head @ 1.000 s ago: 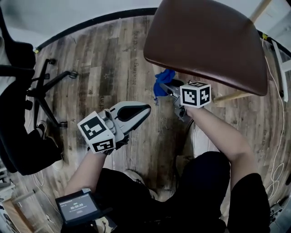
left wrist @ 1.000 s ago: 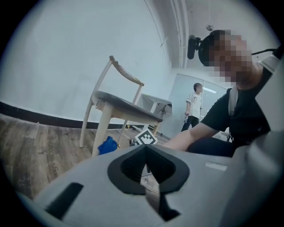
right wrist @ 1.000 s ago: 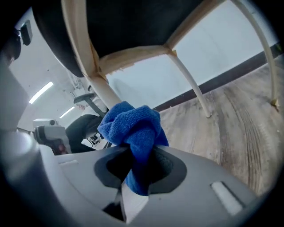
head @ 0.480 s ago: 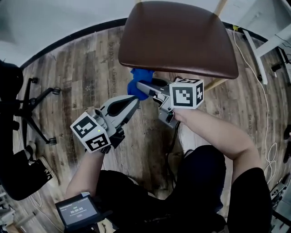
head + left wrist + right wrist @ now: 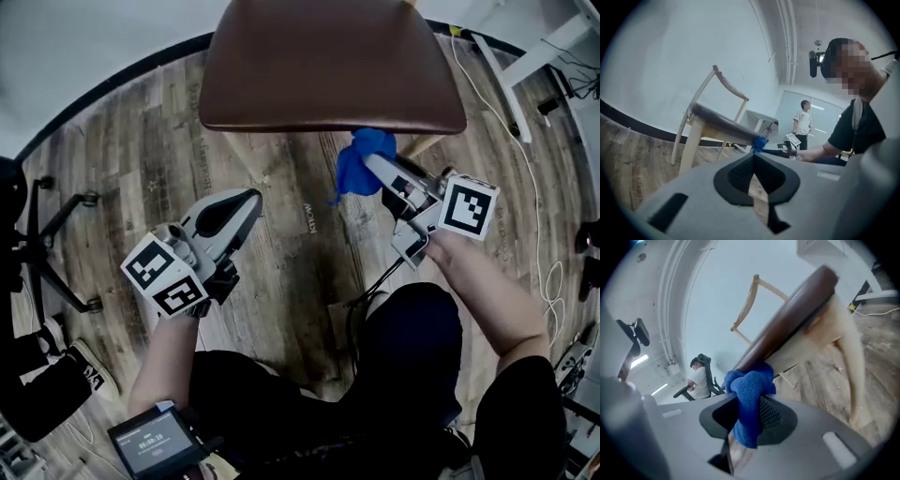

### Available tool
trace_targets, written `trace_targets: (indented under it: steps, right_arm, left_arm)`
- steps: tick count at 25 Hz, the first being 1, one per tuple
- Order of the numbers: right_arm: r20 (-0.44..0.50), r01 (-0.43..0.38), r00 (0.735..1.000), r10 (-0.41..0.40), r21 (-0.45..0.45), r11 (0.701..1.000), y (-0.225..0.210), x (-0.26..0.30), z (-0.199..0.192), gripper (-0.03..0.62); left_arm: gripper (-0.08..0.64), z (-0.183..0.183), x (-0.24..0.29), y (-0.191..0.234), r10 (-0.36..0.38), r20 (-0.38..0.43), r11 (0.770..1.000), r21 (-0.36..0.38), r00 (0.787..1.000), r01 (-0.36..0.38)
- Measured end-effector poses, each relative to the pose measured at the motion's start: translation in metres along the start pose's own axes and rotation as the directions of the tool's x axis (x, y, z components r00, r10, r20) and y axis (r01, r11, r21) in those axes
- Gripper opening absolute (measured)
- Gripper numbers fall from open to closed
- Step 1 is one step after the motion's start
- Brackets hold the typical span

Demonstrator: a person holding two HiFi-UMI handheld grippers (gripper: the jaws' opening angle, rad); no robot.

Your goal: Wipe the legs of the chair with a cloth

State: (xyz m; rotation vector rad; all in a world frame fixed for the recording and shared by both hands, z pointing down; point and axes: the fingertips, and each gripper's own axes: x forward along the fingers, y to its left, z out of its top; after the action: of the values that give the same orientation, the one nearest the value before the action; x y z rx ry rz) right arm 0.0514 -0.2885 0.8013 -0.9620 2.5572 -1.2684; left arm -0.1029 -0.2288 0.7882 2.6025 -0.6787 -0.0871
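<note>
At twelve o'clock in the head view stands the chair [image 5: 328,66], its brown seat filling the upper edge above the plank floor [image 5: 281,234]. Just below the seat's front edge, toward one o'clock, the right gripper [image 5: 377,169] points up and to the left with a blue cloth [image 5: 361,159] bunched at its tip. In the right gripper view both jaws are closed onto that cloth, which is pinched between the ribbed pads, with a wad bulging above them and a tail hanging below. The wad sits against the seat's dark front rim, close to the top of the pale wooden front leg [image 5: 846,352], which runs down toward four o'clock. Whether the cloth touches the leg itself cannot be told.

The left gripper [image 5: 246,199] is at eight o'clock in the head view, well apart from the chair and aimed toward one o'clock. In its own view the jaw tips meet and nothing is between them; only a sliver of floor shows through the gap lower down.

A black office chair base [image 5: 47,234] lies at nine o'clock, white cables [image 5: 553,281] trail along the three o'clock edge, and a small handheld screen [image 5: 155,439] sits at seven o'clock.
</note>
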Motion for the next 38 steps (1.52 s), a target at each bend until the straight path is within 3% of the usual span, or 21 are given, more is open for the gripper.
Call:
trace_targets:
  steps: [4,8,12,16,27,34,38]
  right_arm:
    - [0.099,0.095,0.99,-0.096,0.016,0.995,-0.025,-0.044,0.024,0.094]
    - [0.202,0.169,0.963,-0.177,0.058,0.984,-0.051,-0.079,0.04,0.094]
    - [0.26,0.201,0.94,-0.222,0.107,0.974,-0.067,-0.097,0.048,0.094]
    - [0.276,0.202,0.935,-0.223,0.105,0.974,-0.078,-0.1,0.049,0.094]
    - [0.215,0.208,0.944,-0.25,0.199,0.958,-0.142,-0.076,0.001,0.094]
    - [0.107,0.344,0.918,-0.381,0.261,0.902,-0.233,-0.06,-0.067,0.094]
    - [0.005,0.428,0.897,-0.442,0.244,0.87,-0.276,-0.045,-0.111,0.094]
  left_arm:
    - [-0.002,0.002,0.015,-0.003,-0.028,-0.002,1.0,0.005,1.0,0.028]
    - [-0.002,-0.005,0.025,-0.006,-0.049,-0.029,0.999,0.015,0.998,0.049]
    - [-0.002,-0.007,0.026,-0.002,-0.04,-0.04,0.999,0.009,0.998,0.04]
    - [-0.002,-0.009,0.027,0.001,-0.031,-0.045,1.0,-0.002,0.999,0.031]
    - [-0.002,-0.016,0.028,-0.002,-0.028,-0.105,1.0,-0.013,0.994,0.027]
    - [-0.002,-0.029,0.024,0.011,-0.005,-0.125,1.0,-0.02,0.992,0.003]
    - [-0.002,-0.03,0.02,0.014,0.006,-0.129,1.0,-0.021,0.992,-0.009]
